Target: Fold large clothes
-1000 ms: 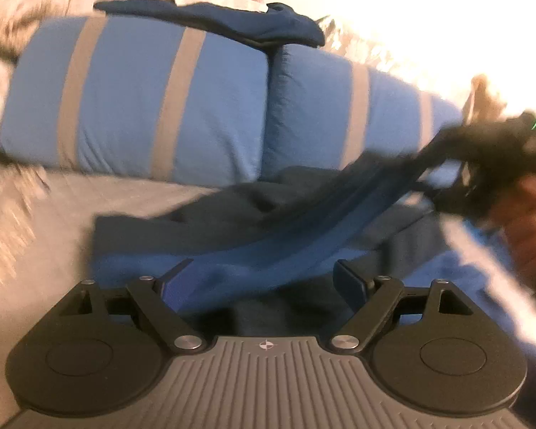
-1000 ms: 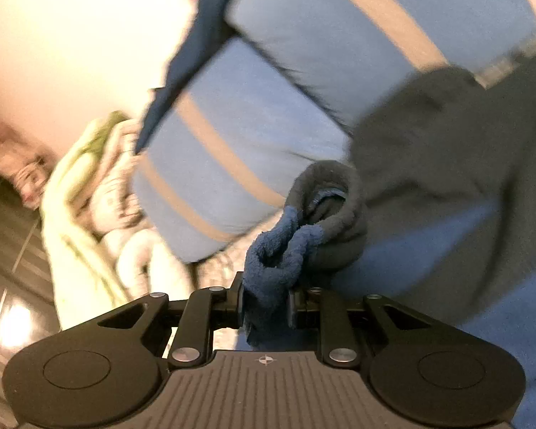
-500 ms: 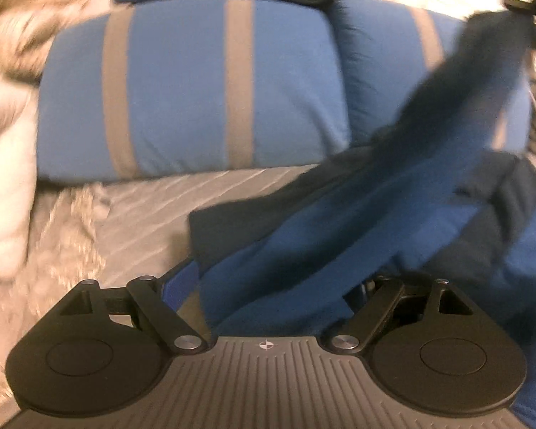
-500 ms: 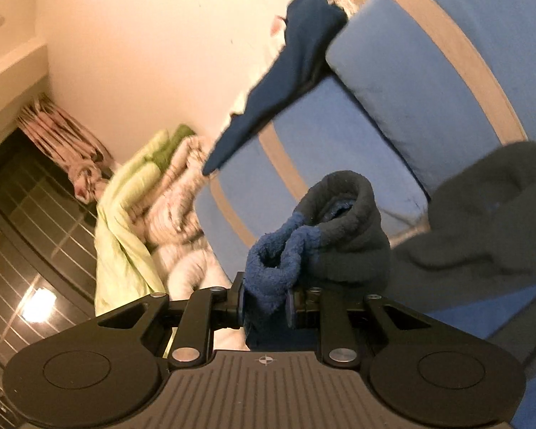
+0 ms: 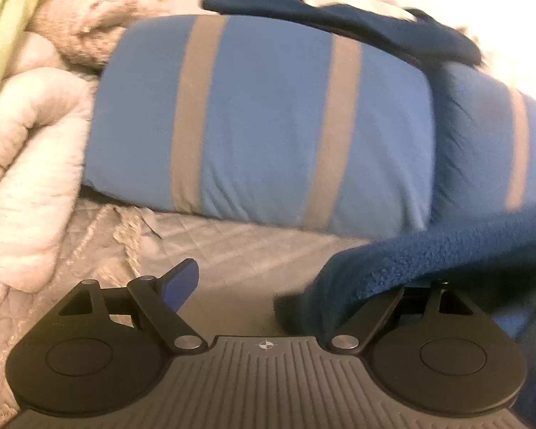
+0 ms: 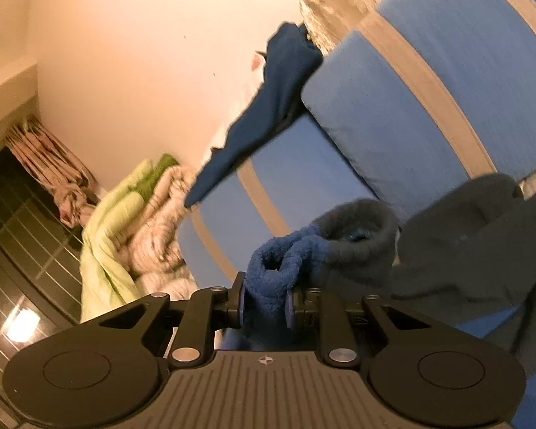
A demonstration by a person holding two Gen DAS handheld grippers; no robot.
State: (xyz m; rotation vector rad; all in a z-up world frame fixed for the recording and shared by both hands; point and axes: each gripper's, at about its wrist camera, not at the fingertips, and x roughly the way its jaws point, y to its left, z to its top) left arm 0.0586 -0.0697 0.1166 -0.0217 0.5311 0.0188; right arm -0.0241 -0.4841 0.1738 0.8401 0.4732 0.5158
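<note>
A large fleece garment, blue with dark grey parts, lies on the bed. In the left wrist view its blue edge (image 5: 428,254) drapes over my left gripper's right finger and hides it. My left gripper (image 5: 296,279) stands open, its left finger (image 5: 182,282) bare over the bedspread. In the right wrist view my right gripper (image 6: 264,300) is shut on a bunched blue fold of the garment (image 6: 278,261). A rolled dark grey cuff (image 6: 357,236) sits just beyond the pads, and the rest hangs to the right.
Two blue pillows with grey stripes (image 5: 268,118) stand at the back, with another navy garment (image 5: 339,18) lying on top. Rolled pale blankets (image 5: 28,178) pile up at the left, and the grey quilted bedspread (image 5: 214,246) lies in front. A green blanket (image 6: 107,232) and a dark window (image 6: 10,250) are further left.
My left gripper has swung left, so the garment now sits at the right of its view, over the right finger. My right gripper has risen a little, still holding the fold.
</note>
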